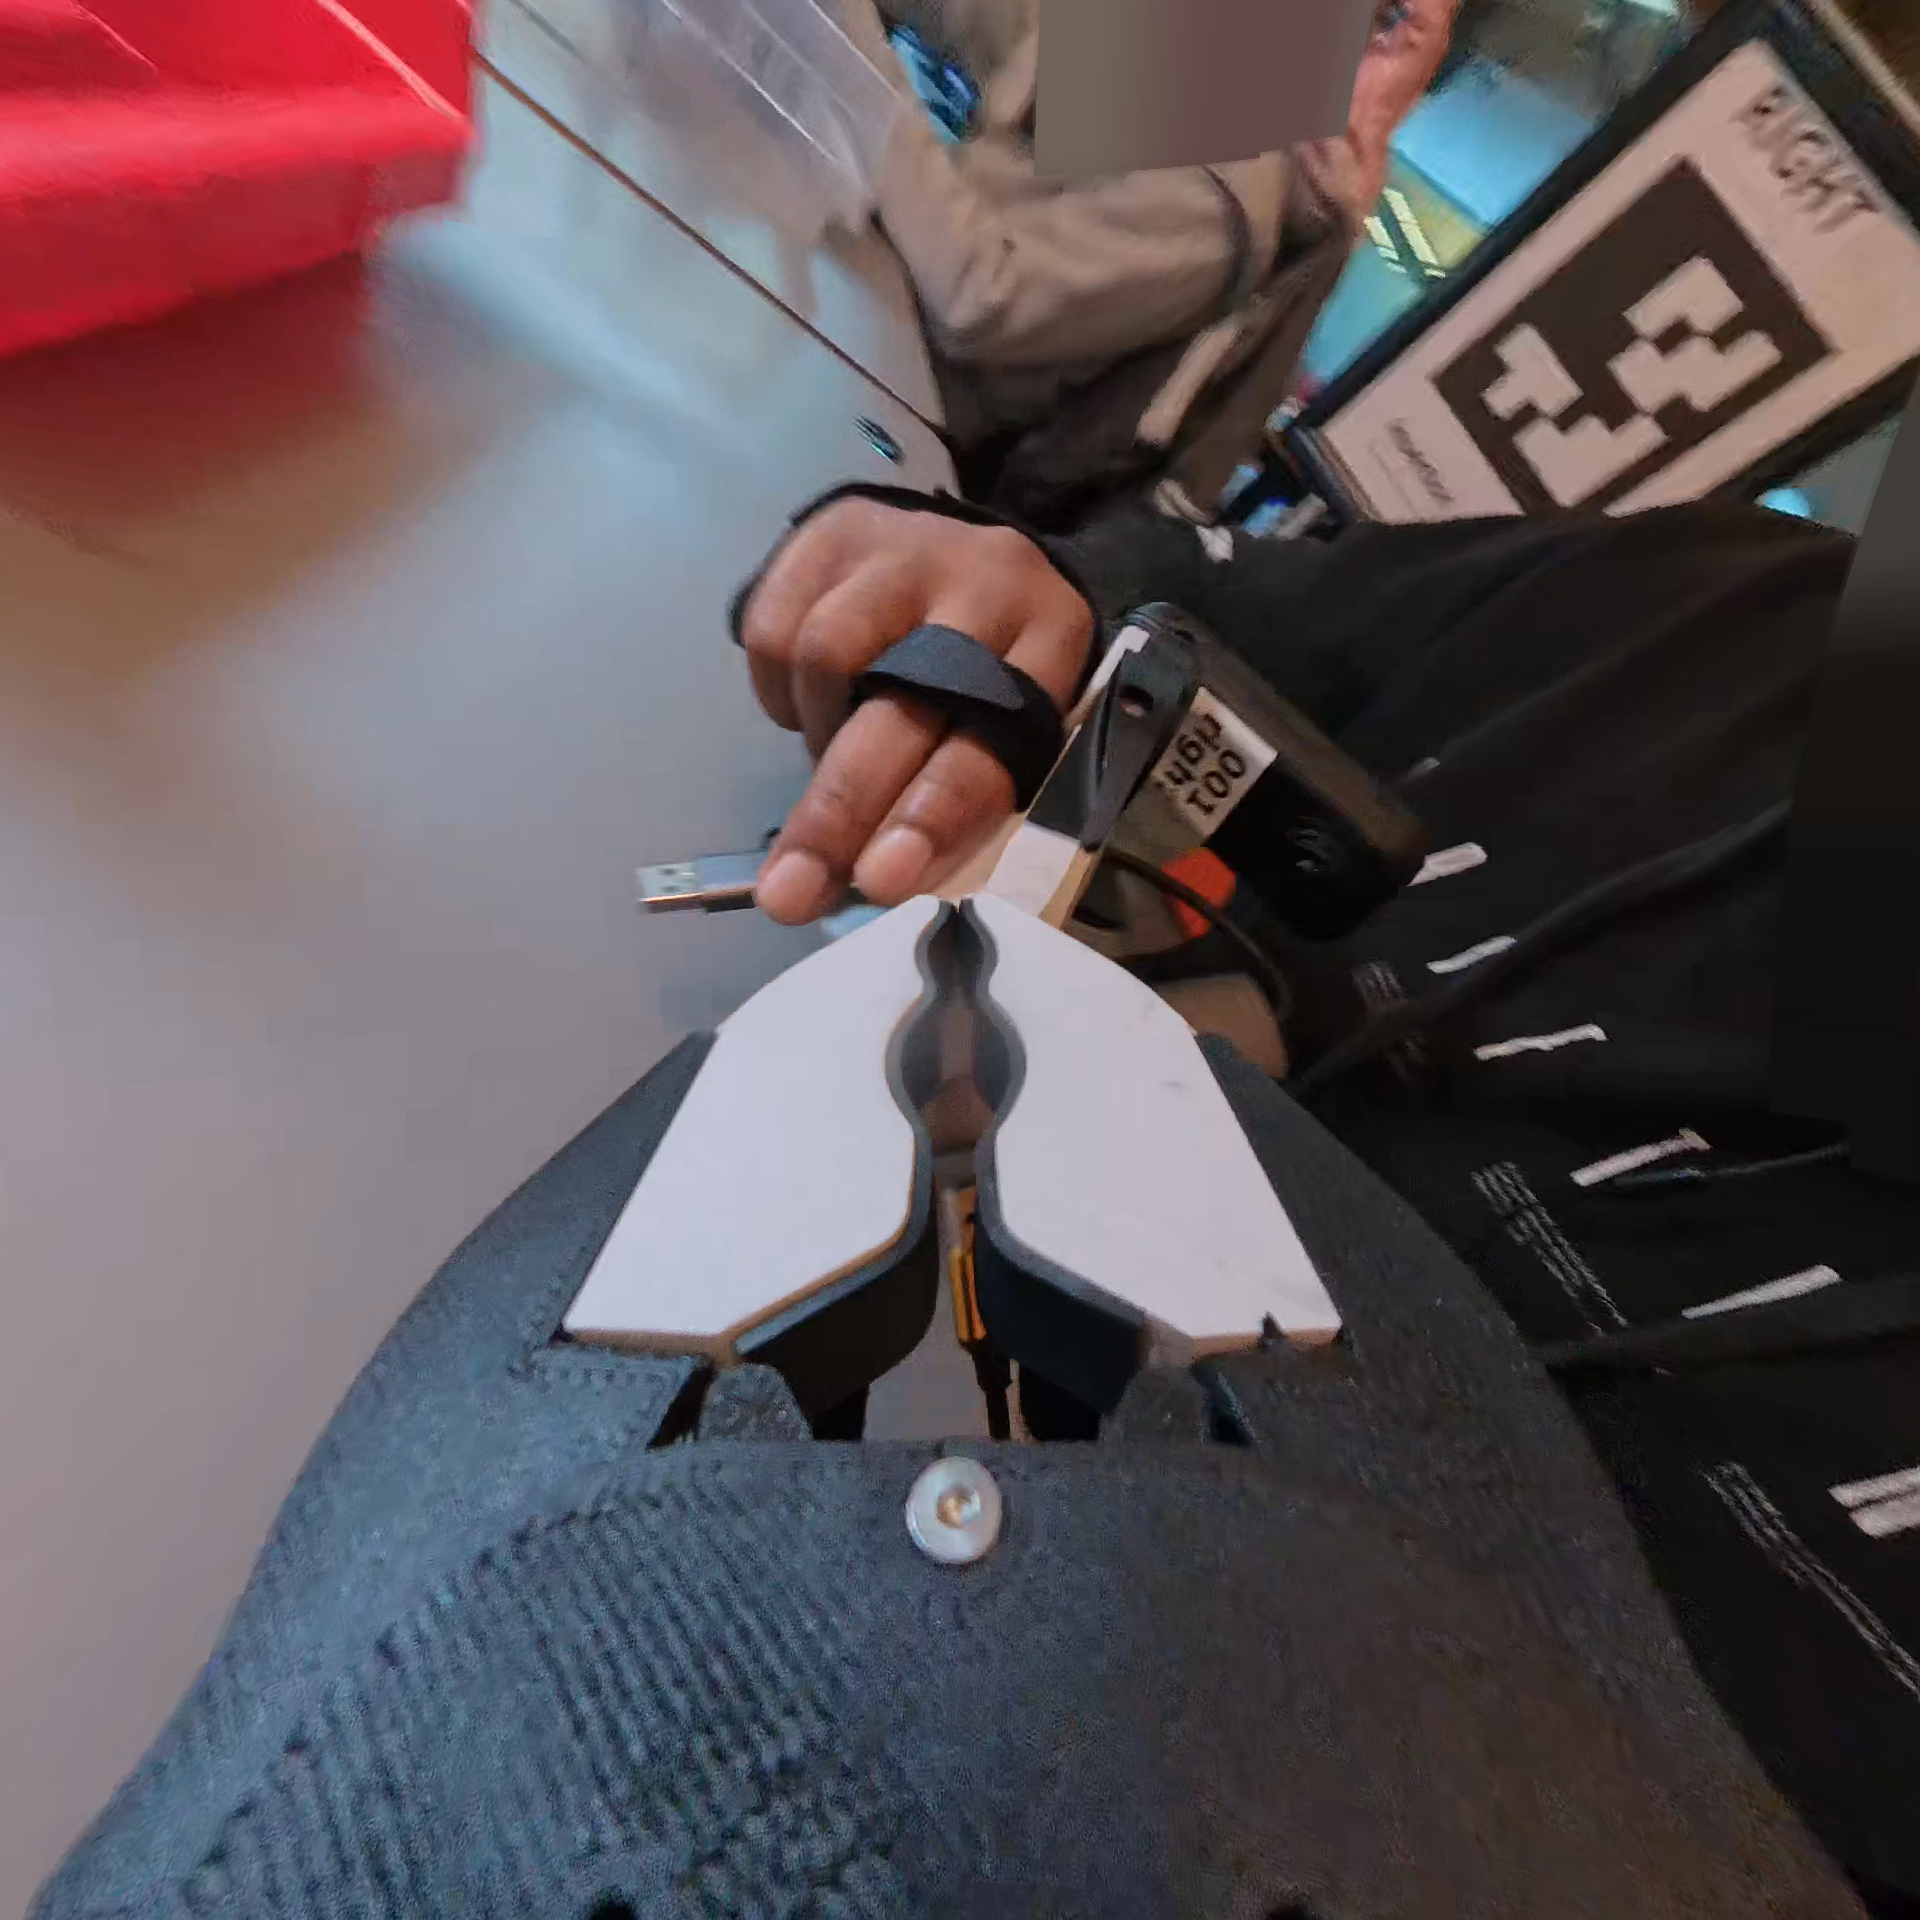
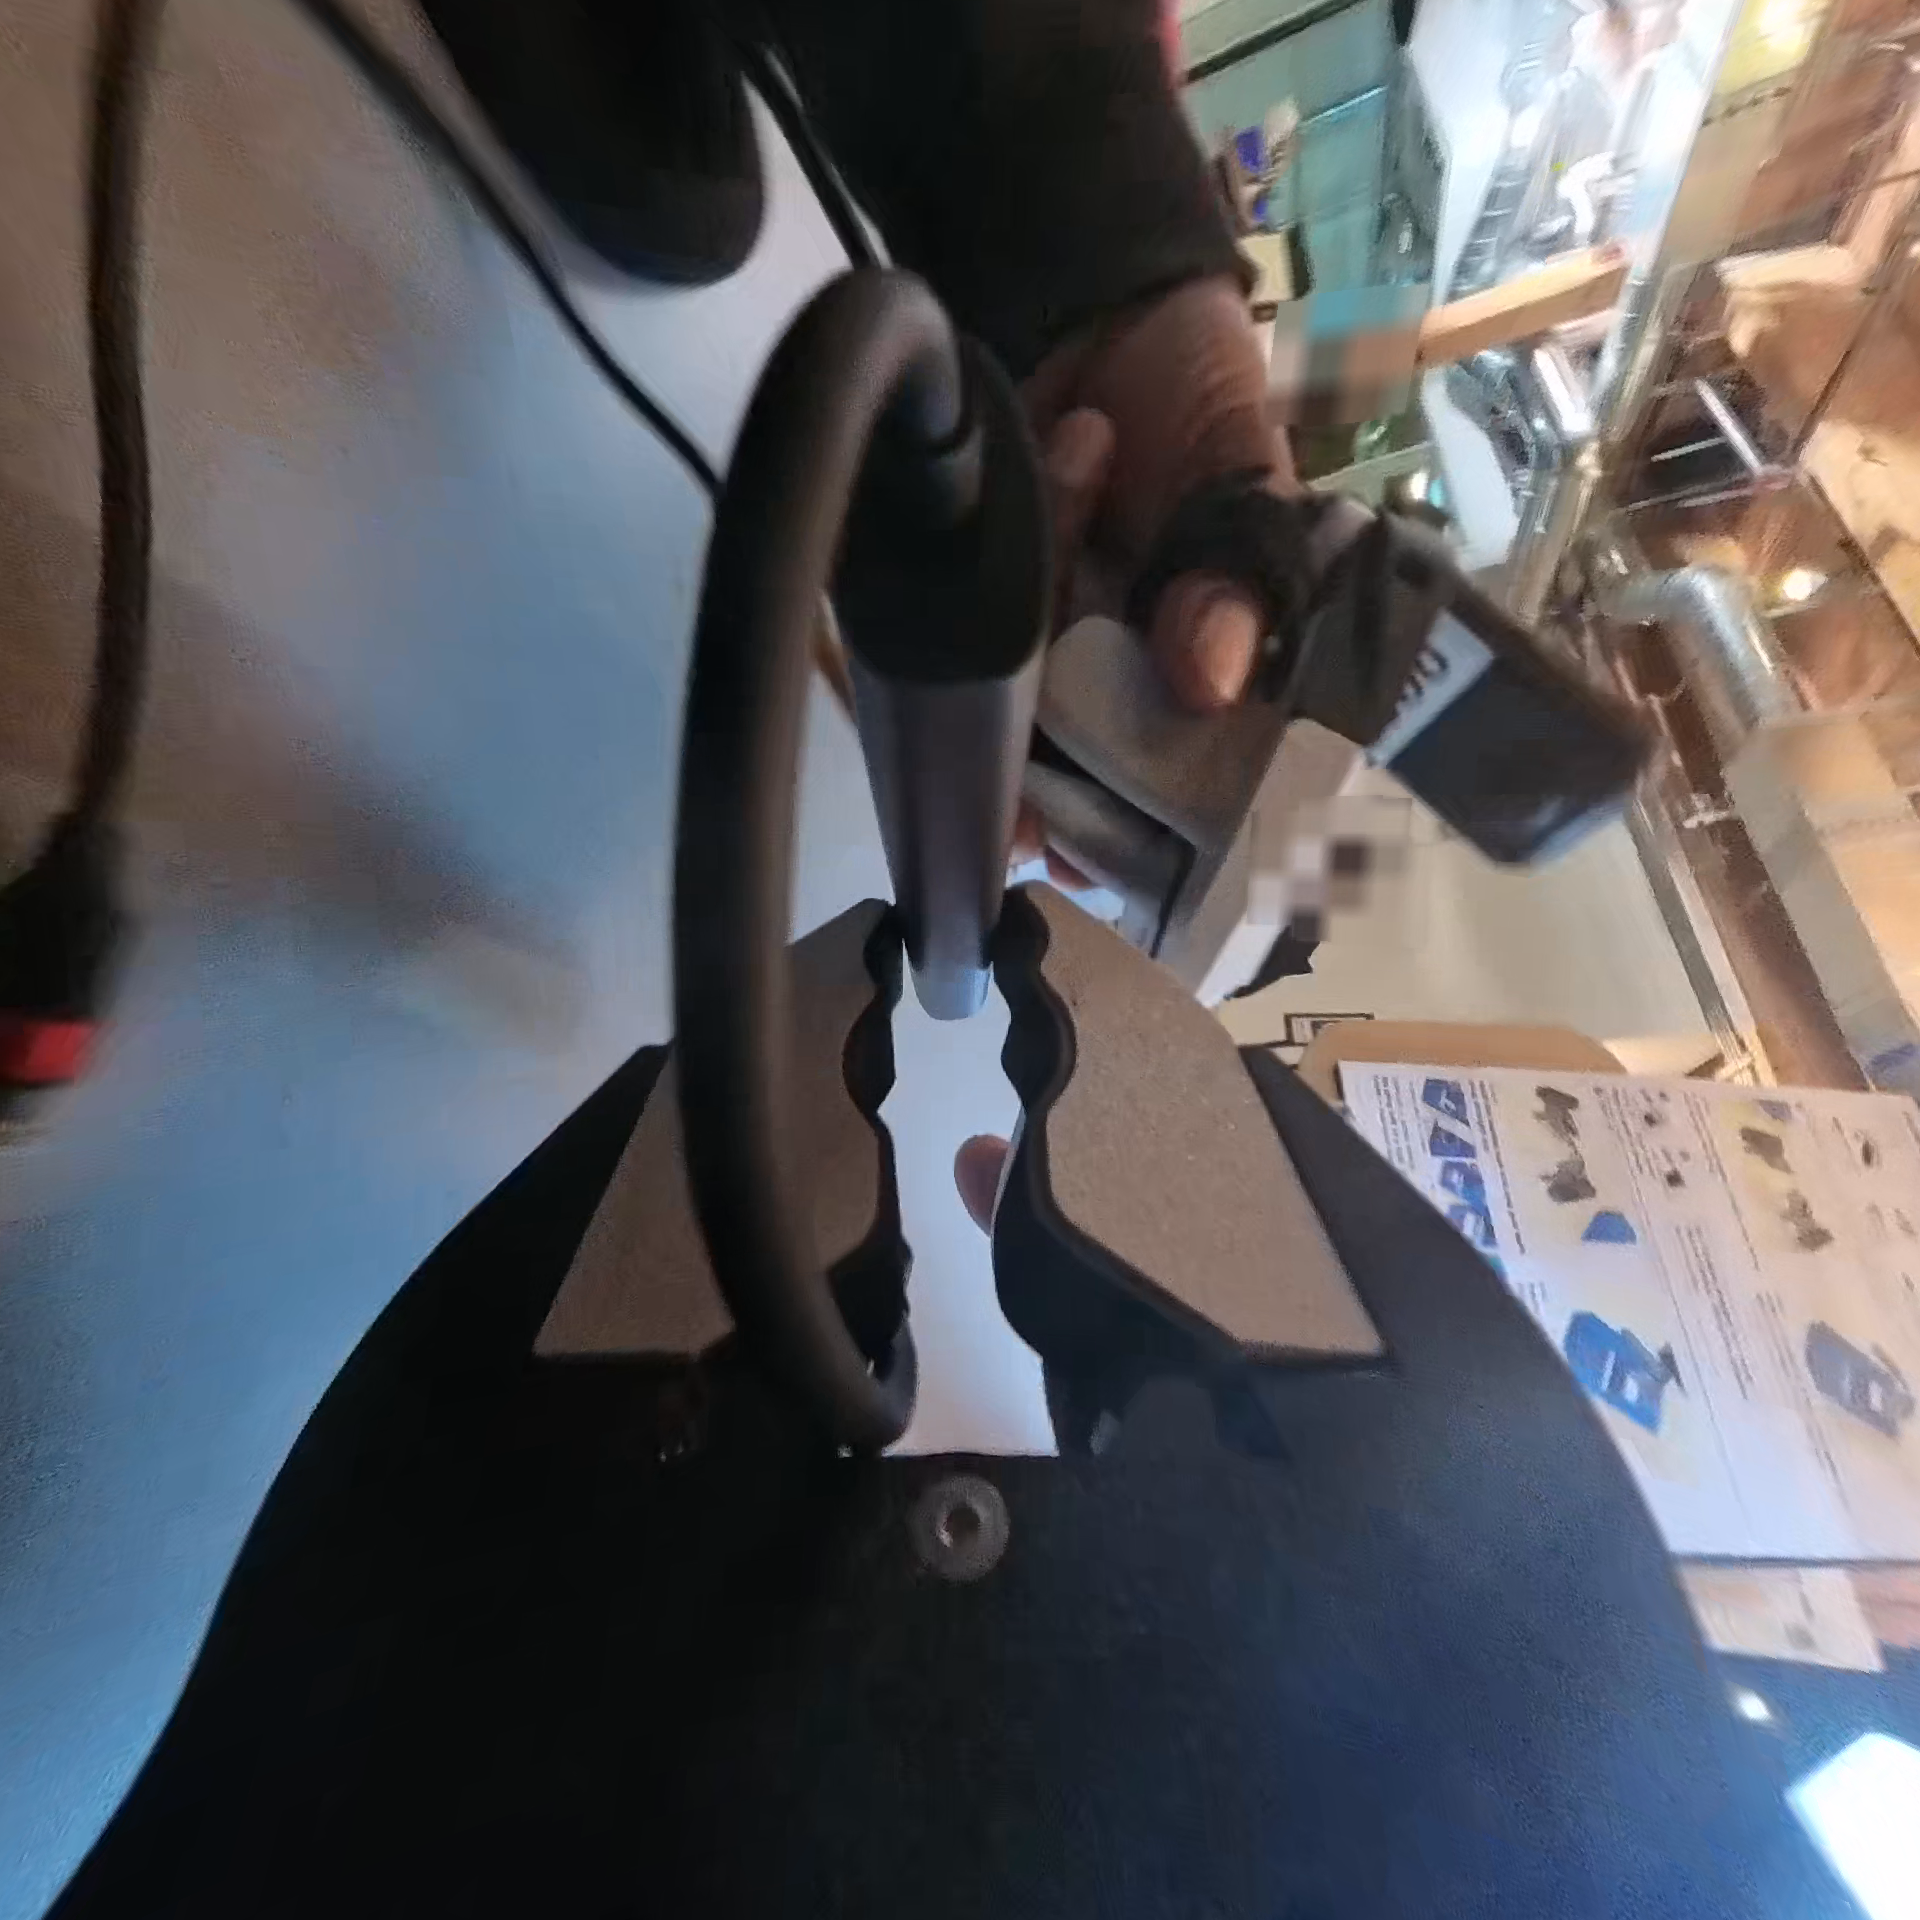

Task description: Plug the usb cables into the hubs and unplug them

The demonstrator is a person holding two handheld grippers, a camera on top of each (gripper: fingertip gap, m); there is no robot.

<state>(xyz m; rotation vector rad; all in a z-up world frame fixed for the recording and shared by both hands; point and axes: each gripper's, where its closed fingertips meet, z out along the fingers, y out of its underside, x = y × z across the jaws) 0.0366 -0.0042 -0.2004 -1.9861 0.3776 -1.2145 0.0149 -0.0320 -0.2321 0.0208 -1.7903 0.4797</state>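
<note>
My right gripper (image 2: pixel 945 935) is shut on the near end of a slim grey USB hub (image 2: pixel 940 790). The hub points away from me. A thick black cable (image 2: pixel 717 831) leaves the hub's far black end, loops left and runs back under my fingers. In the left wrist view a silver USB plug with a grey shell (image 1: pixel 691 883) sticks out to the left from behind the person's fingers (image 1: pixel 831 831), just beyond my left gripper (image 1: pixel 956 912). The left gripper is shut with nothing between its pads. The two grippers face each other closely; the left gripper (image 2: pixel 1101 790) also shows in the right wrist view.
A red object (image 1: pixel 208 156) lies at the far left on the pale table (image 1: pixel 312 831). A seated person in a beige jacket (image 1: pixel 1039 291) and a black-and-white marker board (image 1: pixel 1662 312) are behind. A printed sheet on a cardboard box (image 2: pixel 1662 1299) lies to the right. A thin black cable (image 2: pixel 120 416) runs on the left. The gap from one gripper's tips to the other's is roughly 4 centimetres.
</note>
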